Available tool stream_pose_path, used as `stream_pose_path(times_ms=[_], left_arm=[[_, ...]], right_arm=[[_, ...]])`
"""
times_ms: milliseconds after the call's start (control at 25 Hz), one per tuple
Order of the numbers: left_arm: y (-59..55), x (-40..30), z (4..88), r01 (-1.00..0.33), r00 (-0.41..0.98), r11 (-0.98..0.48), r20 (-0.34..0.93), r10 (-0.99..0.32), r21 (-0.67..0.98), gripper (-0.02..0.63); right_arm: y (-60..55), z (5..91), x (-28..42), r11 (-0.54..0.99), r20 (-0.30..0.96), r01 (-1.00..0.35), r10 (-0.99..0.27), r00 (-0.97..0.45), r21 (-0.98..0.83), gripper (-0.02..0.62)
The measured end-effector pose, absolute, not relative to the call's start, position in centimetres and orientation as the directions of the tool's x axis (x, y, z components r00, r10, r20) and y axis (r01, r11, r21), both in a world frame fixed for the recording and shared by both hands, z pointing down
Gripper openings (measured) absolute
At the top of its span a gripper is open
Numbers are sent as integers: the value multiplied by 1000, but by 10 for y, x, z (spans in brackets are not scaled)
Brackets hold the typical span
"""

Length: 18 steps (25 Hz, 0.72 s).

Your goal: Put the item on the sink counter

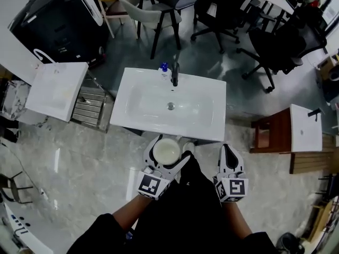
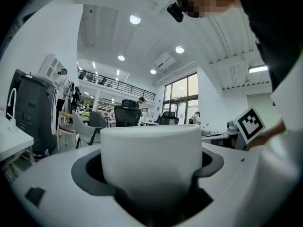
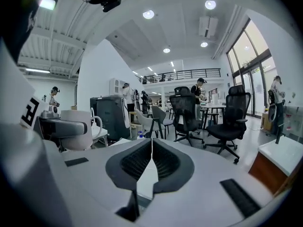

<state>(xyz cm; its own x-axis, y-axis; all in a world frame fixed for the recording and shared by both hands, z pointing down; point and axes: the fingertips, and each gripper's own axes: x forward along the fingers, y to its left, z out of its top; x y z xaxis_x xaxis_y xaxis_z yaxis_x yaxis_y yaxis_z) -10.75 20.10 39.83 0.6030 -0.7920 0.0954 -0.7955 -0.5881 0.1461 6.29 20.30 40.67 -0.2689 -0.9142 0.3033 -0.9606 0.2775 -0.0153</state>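
A white mug (image 1: pixel 166 151) sits upright between the jaws of my left gripper (image 1: pixel 165 148), which is shut on it. In the left gripper view the mug (image 2: pixel 150 162) fills the middle, clamped by the dark pads (image 2: pixel 90 174). The mug hangs just in front of the near edge of the white sink counter (image 1: pixel 132 121). My right gripper (image 1: pixel 229 153) is beside it to the right, shut with nothing between its jaws. In the right gripper view its pads (image 3: pixel 136 162) meet, and the mug (image 3: pixel 80 129) with its handle shows at far left.
A dark faucet (image 1: pixel 175 74) and a small blue-capped bottle (image 1: pixel 164 71) stand at the counter's far edge, with the basin drain (image 1: pixel 170 106) in the middle. A second white basin (image 1: pixel 55 89) lies to the left. Office chairs (image 1: pixel 275 46) stand behind, and a wooden stand (image 1: pixel 273 131) is at right.
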Motion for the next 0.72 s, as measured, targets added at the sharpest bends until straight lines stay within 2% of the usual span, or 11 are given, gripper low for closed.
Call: stream_pose_path(times_ms=[400,720], left_arm=[[121,-73,419,-774,632,-609,145,-761,173,459],[33,-36,425,-784,620,-606,188,-762,131,459]], right_arm=[[94,407,63,326,238,-942,-912,-335,-77,32],[4,420,93,342,246,-936,-904,-351,-79,32]])
